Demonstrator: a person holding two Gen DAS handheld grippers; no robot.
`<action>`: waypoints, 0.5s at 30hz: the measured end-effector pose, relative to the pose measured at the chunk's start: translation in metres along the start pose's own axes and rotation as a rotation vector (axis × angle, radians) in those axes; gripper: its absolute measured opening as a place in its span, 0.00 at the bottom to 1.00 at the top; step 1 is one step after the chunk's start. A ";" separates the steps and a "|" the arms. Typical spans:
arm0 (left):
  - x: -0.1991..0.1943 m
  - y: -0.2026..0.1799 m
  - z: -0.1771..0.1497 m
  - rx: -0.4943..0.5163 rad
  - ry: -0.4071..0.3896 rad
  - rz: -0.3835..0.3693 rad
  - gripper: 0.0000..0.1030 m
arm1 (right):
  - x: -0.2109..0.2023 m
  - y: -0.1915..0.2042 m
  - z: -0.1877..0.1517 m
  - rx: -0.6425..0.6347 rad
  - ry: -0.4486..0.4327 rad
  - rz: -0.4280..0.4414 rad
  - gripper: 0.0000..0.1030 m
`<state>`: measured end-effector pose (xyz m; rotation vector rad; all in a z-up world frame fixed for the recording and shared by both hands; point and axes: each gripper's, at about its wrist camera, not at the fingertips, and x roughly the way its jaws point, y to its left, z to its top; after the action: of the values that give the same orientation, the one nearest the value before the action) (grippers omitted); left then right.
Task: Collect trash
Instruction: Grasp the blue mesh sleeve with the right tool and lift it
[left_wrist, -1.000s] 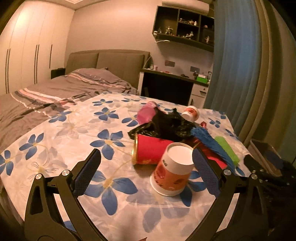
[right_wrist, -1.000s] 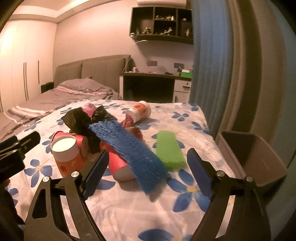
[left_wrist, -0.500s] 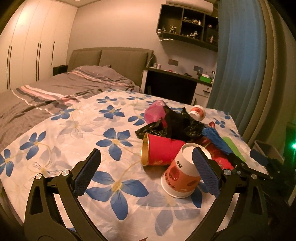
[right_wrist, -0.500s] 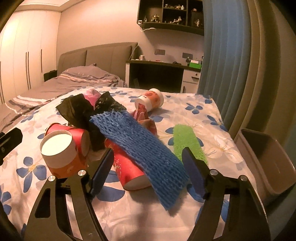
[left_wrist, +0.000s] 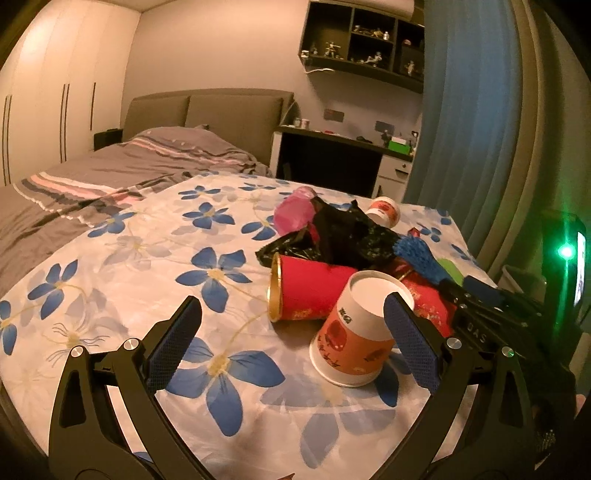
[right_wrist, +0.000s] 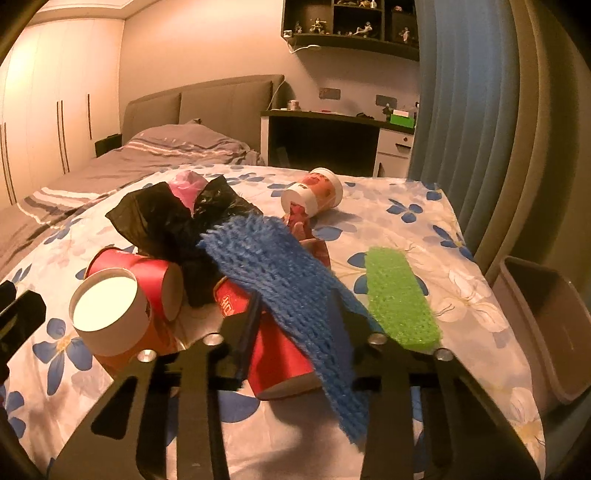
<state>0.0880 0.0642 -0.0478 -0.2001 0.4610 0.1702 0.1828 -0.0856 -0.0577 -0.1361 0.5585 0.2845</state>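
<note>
A heap of trash lies on the flowered bedspread (left_wrist: 122, 258). An orange paper cup (left_wrist: 356, 332) stands upside down in front, a red cup (left_wrist: 310, 291) on its side behind it, then a black plastic bag (left_wrist: 347, 236) and a pink bag (left_wrist: 293, 212). My left gripper (left_wrist: 291, 343) is open, the orange cup just inside its right finger. My right gripper (right_wrist: 295, 314) has closed on the blue foam net (right_wrist: 280, 273), which drapes over a red cup (right_wrist: 273, 354). A green foam net (right_wrist: 400, 299) lies to the right.
A grey bin (right_wrist: 546, 325) stands off the bed's right edge. Another orange cup (right_wrist: 314, 194) lies on its side at the back of the heap. A desk (right_wrist: 332, 140) and a blue curtain (right_wrist: 458, 110) are behind; the pillow end of the bed is at left.
My right gripper moved forward and its fingers closed from wide open onto the blue net. My left gripper drifted closer to the orange cup and stayed open.
</note>
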 end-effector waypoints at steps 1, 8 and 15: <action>0.000 -0.001 0.000 0.002 0.002 -0.002 0.94 | 0.001 0.000 0.000 -0.001 0.003 0.007 0.22; 0.003 -0.008 -0.004 0.018 0.021 -0.024 0.94 | -0.005 -0.004 0.000 0.004 -0.014 0.033 0.07; 0.005 -0.014 -0.004 0.023 0.032 -0.037 0.94 | -0.026 -0.019 0.004 0.048 -0.065 0.042 0.06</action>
<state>0.0939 0.0500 -0.0520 -0.1887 0.4904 0.1250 0.1689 -0.1085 -0.0394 -0.0682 0.5035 0.3145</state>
